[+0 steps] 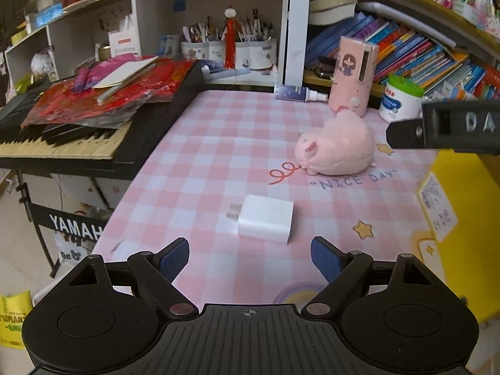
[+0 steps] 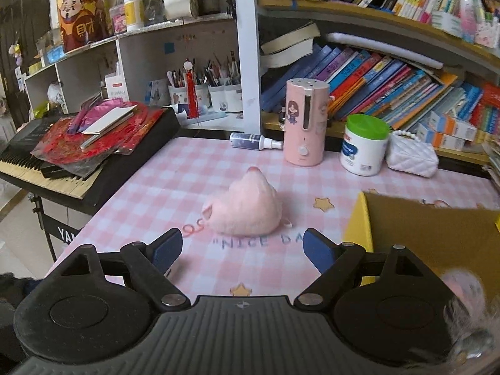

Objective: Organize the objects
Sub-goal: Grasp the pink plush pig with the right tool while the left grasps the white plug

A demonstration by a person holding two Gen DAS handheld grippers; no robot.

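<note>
Hovering over the near edge of the desk (image 1: 218, 143), your left claw (image 1: 250, 257) stands released with nothing between its blue pads, and the white charger (image 1: 265, 220) lies just ahead of it on the pink checked cover, prongs pointing left. Your right claw (image 2: 242, 250) is likewise spread wide and empty, aimed at the pink plush toy (image 2: 247, 209), which lies on its side near the middle of the desk beside the "NICE DAY" lettering. A yellow cardboard box (image 2: 437, 228) stands open at the right, a likely place for these things.

Expect the charger to be light, hard and smooth-sided; take it across its two broad flat faces, squarely, so it does not squirt out, and keep clear of the prongs. Treat the plush as soft and very light: it will squash under the pads, so close around the thickest part of its body, not on an ear or the tail, which could slip free.
</note>
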